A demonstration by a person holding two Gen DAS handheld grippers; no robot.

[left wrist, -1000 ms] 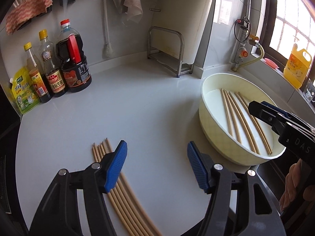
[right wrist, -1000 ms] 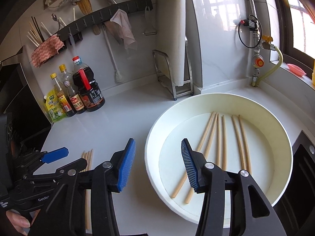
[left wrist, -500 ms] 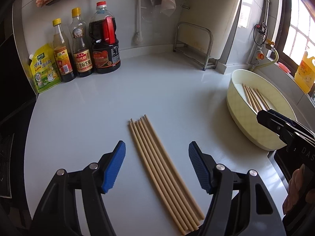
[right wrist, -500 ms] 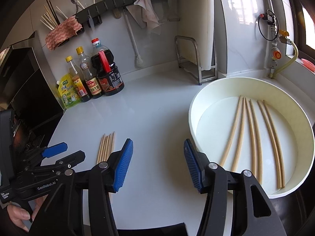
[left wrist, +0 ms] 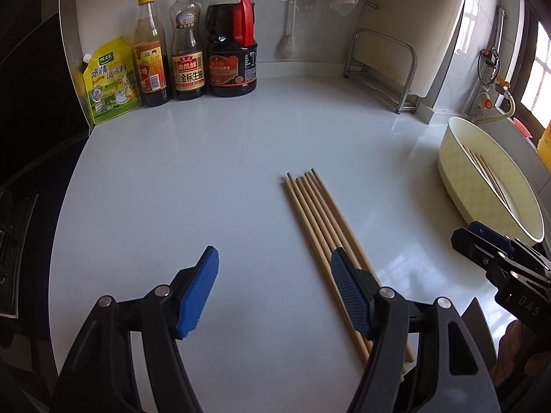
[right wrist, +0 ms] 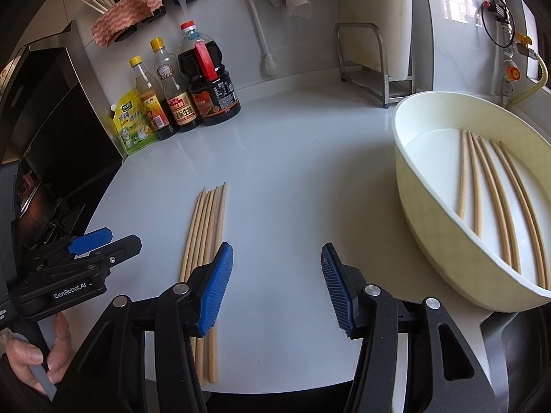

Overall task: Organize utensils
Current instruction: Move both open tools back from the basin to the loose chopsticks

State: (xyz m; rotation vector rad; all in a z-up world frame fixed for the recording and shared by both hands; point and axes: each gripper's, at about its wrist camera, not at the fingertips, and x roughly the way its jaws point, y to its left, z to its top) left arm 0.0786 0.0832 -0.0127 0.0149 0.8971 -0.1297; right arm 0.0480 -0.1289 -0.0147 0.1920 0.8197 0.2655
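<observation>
Several wooden chopsticks (left wrist: 310,206) lie side by side in a bundle on the white counter (left wrist: 206,189). My left gripper (left wrist: 273,258) hovers over the counter with its jaws opening and nothing between them; its right finger (left wrist: 347,292) covers the bundle's near part. More chopsticks (right wrist: 496,199) lie in the cream basin (right wrist: 430,213) on the right. My right gripper (right wrist: 275,254) stands open and empty over bare counter between the bundle (right wrist: 206,220) and the basin. The left gripper (right wrist: 113,241) shows at that view's left edge.
Three sauce bottles (left wrist: 186,44) and a yellow seasoning pouch (left wrist: 110,79) stand against the back wall. A metal rack with a white board (left wrist: 382,65) is at the back right. A dark stove (right wrist: 51,172) borders the counter's left. A hand (right wrist: 34,361) holds the left gripper's handle.
Both grippers moved left and lower. The right one left the basin for the bare counter. The bundle shifted from under my left gripper's left finger to its right finger.
</observation>
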